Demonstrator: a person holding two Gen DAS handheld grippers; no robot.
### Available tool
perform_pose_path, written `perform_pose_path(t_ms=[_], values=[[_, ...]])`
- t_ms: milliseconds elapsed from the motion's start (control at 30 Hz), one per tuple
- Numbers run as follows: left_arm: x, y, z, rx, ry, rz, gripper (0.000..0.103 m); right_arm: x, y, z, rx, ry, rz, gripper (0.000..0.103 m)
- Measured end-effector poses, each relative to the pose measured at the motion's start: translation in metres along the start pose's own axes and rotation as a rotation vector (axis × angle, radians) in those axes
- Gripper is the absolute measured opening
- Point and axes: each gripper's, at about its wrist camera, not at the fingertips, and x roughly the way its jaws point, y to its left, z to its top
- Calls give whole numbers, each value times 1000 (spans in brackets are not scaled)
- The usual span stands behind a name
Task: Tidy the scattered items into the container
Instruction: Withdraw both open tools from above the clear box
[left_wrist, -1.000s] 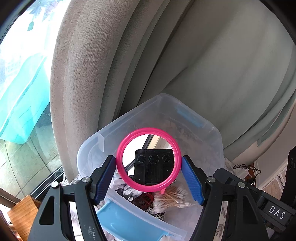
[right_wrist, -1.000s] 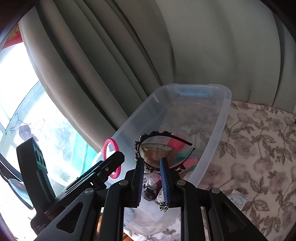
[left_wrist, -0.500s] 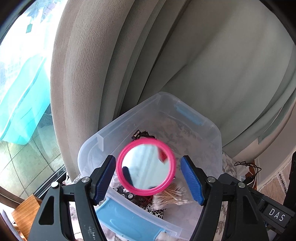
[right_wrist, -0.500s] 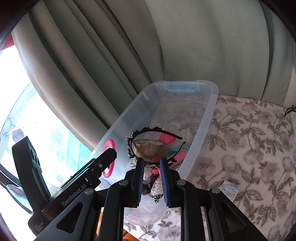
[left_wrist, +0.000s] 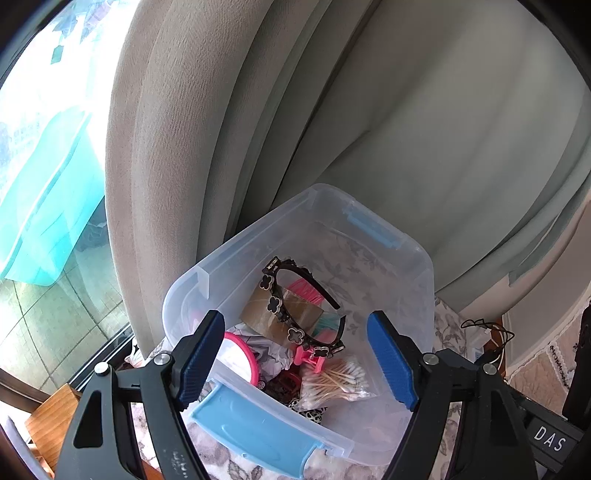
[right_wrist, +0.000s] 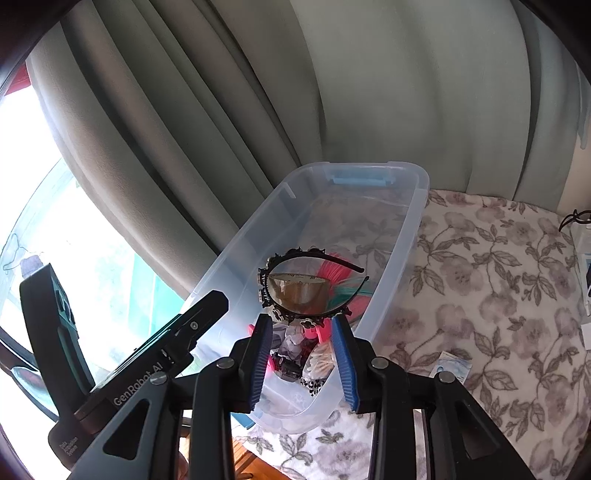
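The clear plastic bin (left_wrist: 184, 291) with blue latches stands against the curtain. The pink-rimmed round mirror (left_wrist: 240, 356) leans inside the bin's near left corner, free of my left gripper (left_wrist: 295, 350), which hovers open above the near rim. A black headband (left_wrist: 295, 306) with clover ornaments lies over a brown tape roll (left_wrist: 284, 310), beside a pink claw clip (left_wrist: 310, 360) and a bag of cotton swabs (left_wrist: 336, 380). My right gripper (right_wrist: 302, 354) is open just short of the headband (right_wrist: 306, 288), over the bin's (right_wrist: 419, 210) near end, with nothing between its fingers.
Grey curtains (right_wrist: 332, 92) hang right behind the bin, with a bright window (left_wrist: 44, 147) at the left. A floral cloth (right_wrist: 480, 277) covers the surface right of the bin, with a small packet (right_wrist: 452, 365) on it. Cables (left_wrist: 487, 332) lie at far right.
The pink mirror left my left gripper's jaws and dropped into the bin. My right gripper's fingers spread apart, and the headband now rests on the items in the bin.
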Motion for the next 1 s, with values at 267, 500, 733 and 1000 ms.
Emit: perform_pose_path(t_ms=[267,500,733,1000], values=[[-14,-6,-5,71,16,52,87,-3,9,-4,-45,21,-14,59],[-14,-6,-7,98,16,102,94,-2,11,-6,-59,43,-33,66],[-20,2,-6,110,33,106,95,2,16,-11,-94,73,-63,74],[-25,8,-8,124,41,101,95,4,24,-17,-135,89,-82,82]])
